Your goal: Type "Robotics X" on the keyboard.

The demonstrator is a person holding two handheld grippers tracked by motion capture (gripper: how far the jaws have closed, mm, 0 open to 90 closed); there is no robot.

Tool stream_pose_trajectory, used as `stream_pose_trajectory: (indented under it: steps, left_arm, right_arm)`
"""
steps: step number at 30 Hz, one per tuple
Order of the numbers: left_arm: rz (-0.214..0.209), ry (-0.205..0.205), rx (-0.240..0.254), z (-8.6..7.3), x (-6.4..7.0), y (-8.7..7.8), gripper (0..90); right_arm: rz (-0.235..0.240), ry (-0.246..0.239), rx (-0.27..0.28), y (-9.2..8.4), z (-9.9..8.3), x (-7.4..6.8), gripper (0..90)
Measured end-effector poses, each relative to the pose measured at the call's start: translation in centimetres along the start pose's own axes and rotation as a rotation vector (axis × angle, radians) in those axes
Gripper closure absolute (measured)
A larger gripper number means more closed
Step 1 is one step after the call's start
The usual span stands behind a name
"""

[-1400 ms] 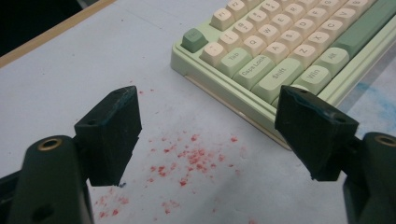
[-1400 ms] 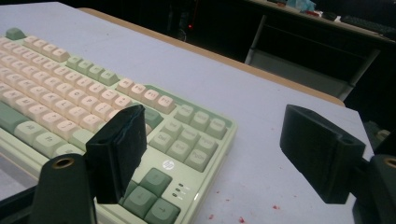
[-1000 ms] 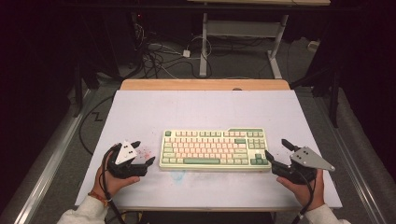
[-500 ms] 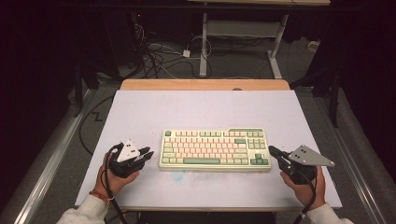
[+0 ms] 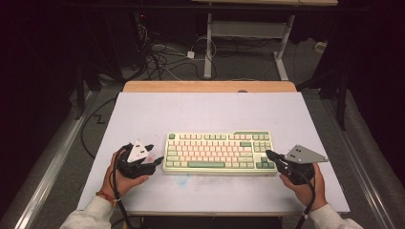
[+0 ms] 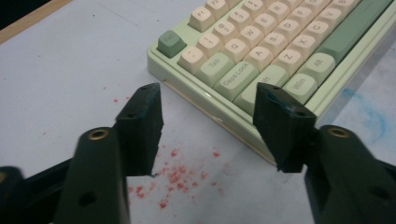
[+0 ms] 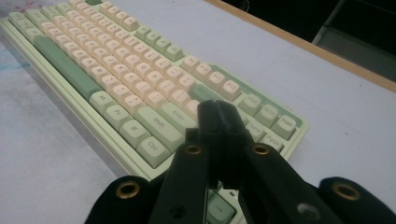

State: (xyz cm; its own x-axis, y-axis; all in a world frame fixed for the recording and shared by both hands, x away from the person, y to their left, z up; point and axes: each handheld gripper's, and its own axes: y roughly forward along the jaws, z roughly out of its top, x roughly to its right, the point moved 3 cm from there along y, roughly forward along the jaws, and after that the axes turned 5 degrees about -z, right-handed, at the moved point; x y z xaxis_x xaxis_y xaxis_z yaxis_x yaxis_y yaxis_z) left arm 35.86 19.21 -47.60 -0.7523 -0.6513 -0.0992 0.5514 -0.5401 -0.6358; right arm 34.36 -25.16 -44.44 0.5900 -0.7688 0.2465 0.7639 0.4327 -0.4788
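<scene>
Left tongs [image 6: 208, 123], just reopening, gape empty beside keyboard [image 5: 218, 152] corner above red specks [image 6: 180, 175]; right tongs [image 7: 219, 126] closed over its keys.

One keyboard [image 5: 218, 152] and two tools, left [image 5: 154, 161], right [image 5: 270, 155].

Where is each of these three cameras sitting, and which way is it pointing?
High view: above the near edge, looking forward and down on the table; both forearms show.
Left gripper view: on the left hand-held gripper, jaws apart, facing the keyboard at its left end.
Right gripper view: on the right hand-held gripper, jaws shut, over the keyboard's right end.
All share the keyboard.
</scene>
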Motion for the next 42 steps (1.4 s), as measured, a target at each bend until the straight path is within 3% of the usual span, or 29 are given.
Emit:
stream_pose_trajectory:
  steps: [10,19,25,27,30,35,38,42]
  left_arm:
    - [-0.031,-0.035,0.031,1.7,-0.2,0.8,25.3]
    - [-0.051,-0.013,0.032,3.2,0.4,1.7,23.5]
    - [-0.059,0.01,0.034,3.8,0.8,1.9,25.0]
    - [-0.065,0.013,0.038,4.0,1.0,2.0,28.5]
    - [-0.074,0.015,0.03,4.4,1.2,2.3,42.7]
    - [-0.142,0.044,0.02,5.3,1.7,2.9,67.8]
    - [-0.181,0.099,-0.024,5.9,2.3,4.0,80.6]
    - [-0.197,0.114,-0.05,6.4,2.6,5.0,86.0]
  right_arm:
    - [0.054,-0.027,-0.085,2.6,0.4,-0.6,90.0]
    - [0.106,-0.069,-0.142,4.9,0.8,-1.9,90.0]
    - [0.117,-0.084,-0.171,5.7,0.5,-2.4,90.0]
    - [0.117,-0.084,-0.177,5.9,0.5,-2.4,90.0]
    - [0.118,-0.086,-0.185,5.9,0.3,-2.6,90.0]
    - [0.125,-0.092,-0.186,6.1,0.1,-2.8,90.0]
    - [0.124,-0.087,-0.18,6.1,0.0,-2.9,90.0]
    - [0.124,-0.079,-0.18,6.1,0.0,-2.9,90.0]
